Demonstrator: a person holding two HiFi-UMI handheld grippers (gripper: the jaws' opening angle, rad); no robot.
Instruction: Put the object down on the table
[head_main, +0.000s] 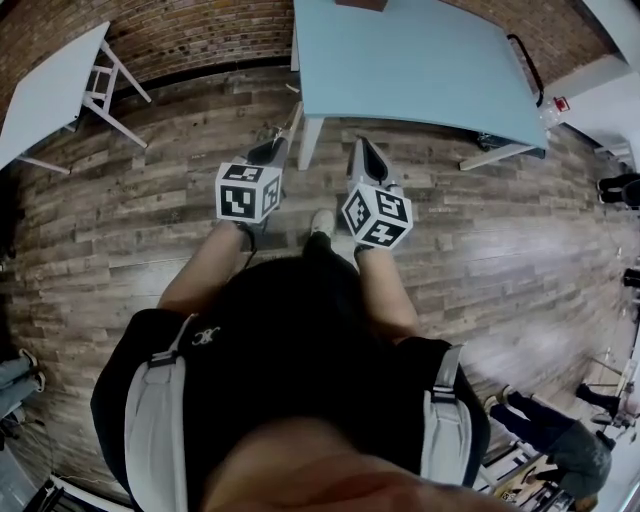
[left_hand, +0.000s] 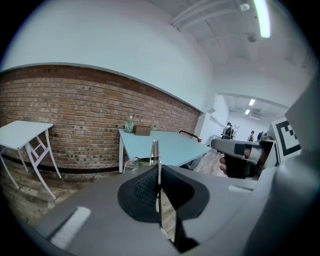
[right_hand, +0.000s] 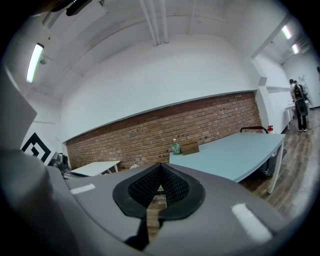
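left tool (left_hand: 158, 172) was clamped on a thin metal piece (left_hand: 155, 151) that stuck out ahead. right tool (right_hand: 159, 172) was closed, empty. Both pointed at 12 o'clock toward the blue surface (head_main: 420, 60); the piece was short of it, above the floor (head_main: 150, 200).

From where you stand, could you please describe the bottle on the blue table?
Find the brick wall, then the large light-blue table in front of it. At the table's wall end stands a small bottle beside a brown box; it is the only greenish, upright thing there.
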